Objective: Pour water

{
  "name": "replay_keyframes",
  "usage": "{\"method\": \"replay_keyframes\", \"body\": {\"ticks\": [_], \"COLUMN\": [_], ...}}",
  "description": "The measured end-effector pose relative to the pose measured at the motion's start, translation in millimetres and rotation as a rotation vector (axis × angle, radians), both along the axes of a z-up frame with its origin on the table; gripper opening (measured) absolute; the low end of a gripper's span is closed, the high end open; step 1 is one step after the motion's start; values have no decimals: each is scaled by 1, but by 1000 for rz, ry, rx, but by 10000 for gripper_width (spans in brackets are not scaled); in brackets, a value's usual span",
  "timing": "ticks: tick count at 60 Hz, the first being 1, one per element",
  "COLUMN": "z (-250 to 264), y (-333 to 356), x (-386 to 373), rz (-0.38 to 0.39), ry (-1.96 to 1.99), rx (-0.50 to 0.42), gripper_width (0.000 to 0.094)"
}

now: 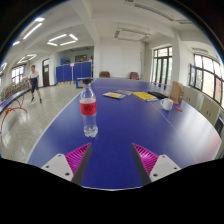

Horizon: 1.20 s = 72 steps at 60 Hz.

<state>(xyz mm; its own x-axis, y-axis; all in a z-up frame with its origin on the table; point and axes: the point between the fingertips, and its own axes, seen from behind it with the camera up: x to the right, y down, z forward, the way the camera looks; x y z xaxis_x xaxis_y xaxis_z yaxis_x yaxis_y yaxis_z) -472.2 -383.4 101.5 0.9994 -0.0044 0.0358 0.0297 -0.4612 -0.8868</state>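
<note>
the claw (111, 158) hangs over the near edge of a long blue surface (140, 125), its two fingers spread wide apart with the magenta pads (77, 155) facing inward and nothing held between them. the water bottle (88, 109), clear with a red label and a pale cap, stands upright on the surface, ahead of the left finger and a little toward the surface's left edge, apart from both fingers. the blue stretch between the claw and the bottle is bare, so nothing blocks the way to it. toward the far end of the surface lie some flat yellow and pale papers or booklets (145, 96), and near the far right edge sits a small whitish item (167, 103) too small to identify. beyond the left edge, across the pale floor, a person (35, 80) stands well away, near blue partitions (74, 71). windows (162, 66) line the back wall on the right.
</note>
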Motion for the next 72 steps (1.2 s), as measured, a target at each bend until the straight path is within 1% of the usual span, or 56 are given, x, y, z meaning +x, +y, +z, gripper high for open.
{"method": "replay_keyframes", "body": {"ticks": [1,2,8,14,19,22,24,25,26,27,29,30,31,37,38,39,49,53,59,65,72], "z": [-1,1,5,2,-2,-7,-8,-7,-8,-7,-7,-6,-6,-6,-6,-6,8,27,76,147,229], "y": [0,22,84,149,180,194,201,204,207,209,210,211,211,213,213,213,213,215,222,238,267], "x": [-6,-16,-59,-78,-89,-93,-96,-97,-94,-92,-91,-92,-93,-93,-93,-94,-99,-92,-78,-57,-4], "rz": [9,20,59,59,46,46,50,54,61,61,60,63,66,85,91,97,152,168,192,237,306], "ry": [1,4,17,15,20,22,21,21,18,12,5,8,12,20,20,23,107,175,316,504,831], "rx": [12,26,93,144,163,165,180,191,203,214,229,240,242,262,264,263,273,283,330,380,436], "gripper_width": [823,824,823,822,794,739,676,635,567,521,503,479,478,352,350,320,318,317,319,317,317]}}
